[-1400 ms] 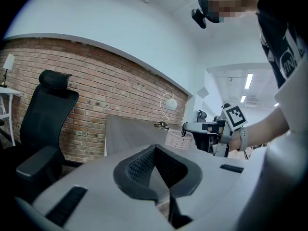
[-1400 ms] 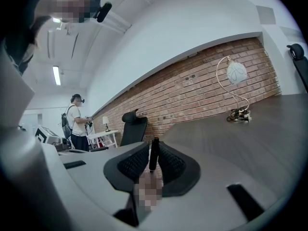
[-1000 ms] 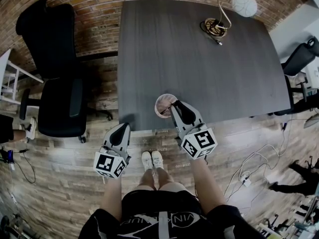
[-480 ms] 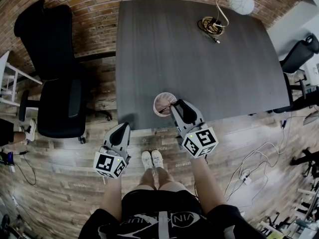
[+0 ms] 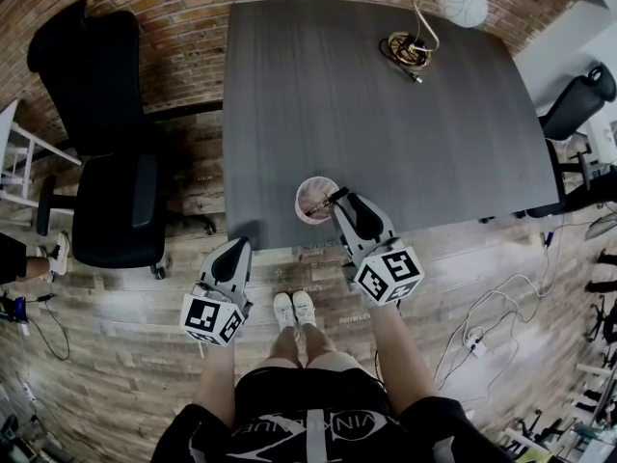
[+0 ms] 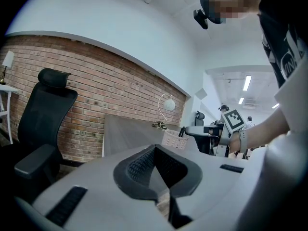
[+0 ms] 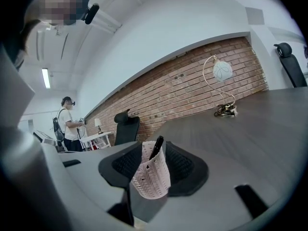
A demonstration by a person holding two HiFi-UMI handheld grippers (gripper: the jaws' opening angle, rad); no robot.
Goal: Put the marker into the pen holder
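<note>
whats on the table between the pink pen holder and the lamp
Nothing: the head view shows only bare dark grey tabletop between the pale pink perforated pen holder and the gold-stemmed lamp with its white globe shade.

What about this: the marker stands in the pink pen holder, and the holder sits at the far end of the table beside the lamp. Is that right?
Not quite. The marker does stand in the pink pen holder, but the holder sits at the near edge of the table, far from the lamp. The head view shows it.
</note>
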